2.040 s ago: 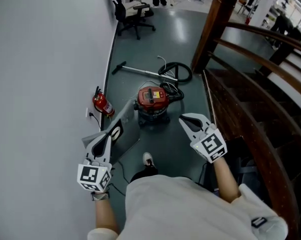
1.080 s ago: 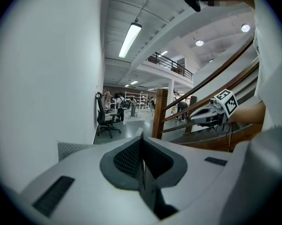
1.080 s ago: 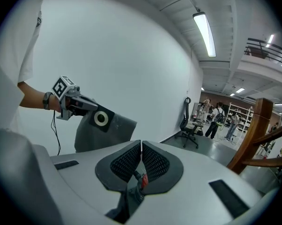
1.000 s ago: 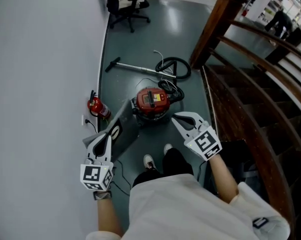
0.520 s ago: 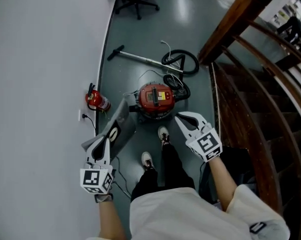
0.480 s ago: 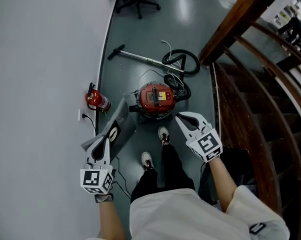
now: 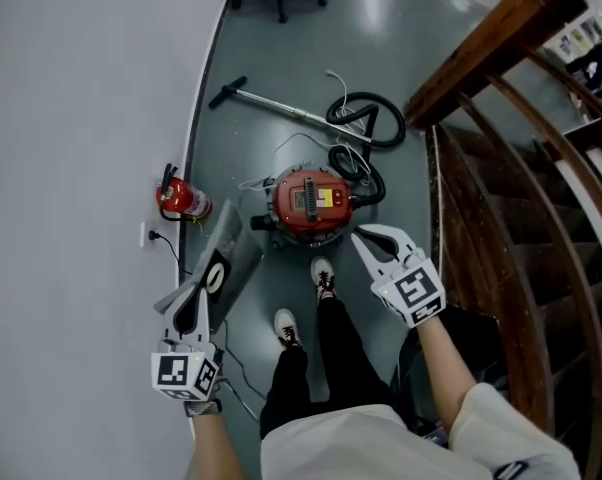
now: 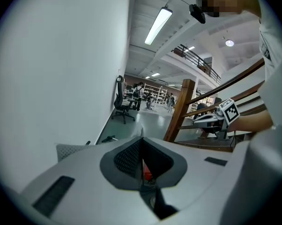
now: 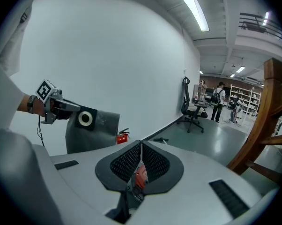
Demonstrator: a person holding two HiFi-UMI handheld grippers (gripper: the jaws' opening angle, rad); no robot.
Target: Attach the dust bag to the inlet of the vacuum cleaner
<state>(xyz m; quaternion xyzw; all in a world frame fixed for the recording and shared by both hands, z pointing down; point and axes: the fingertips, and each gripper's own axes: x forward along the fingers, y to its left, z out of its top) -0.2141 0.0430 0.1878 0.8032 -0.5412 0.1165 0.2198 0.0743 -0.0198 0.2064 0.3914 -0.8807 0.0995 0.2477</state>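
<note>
A red drum vacuum cleaner (image 7: 309, 203) stands on the grey floor just ahead of the person's feet. The grey dust bag (image 7: 226, 258) has a black collar with a white ring (image 7: 214, 276). It hangs to the vacuum's left, and my left gripper (image 7: 188, 313) is shut on its near edge. The right gripper view shows the same bag (image 9: 96, 130) held out by that gripper. In the left gripper view only the bag's thin edge (image 8: 142, 132) shows above the jaws. My right gripper (image 7: 366, 236) is shut and holds nothing, near the vacuum's right side.
A white wall (image 7: 71, 168) runs along the left, with a red fire extinguisher (image 7: 179, 200) at its foot. A black hose (image 7: 356, 128) and a metal wand (image 7: 271, 103) lie beyond the vacuum. A wooden staircase (image 7: 501, 168) closes the right. The person's shoes (image 7: 321, 278) are by the drum.
The person has stepped up to the vacuum and both grippers have sunk lower. The bag stays in the left gripper, and the right gripper stays shut.
</note>
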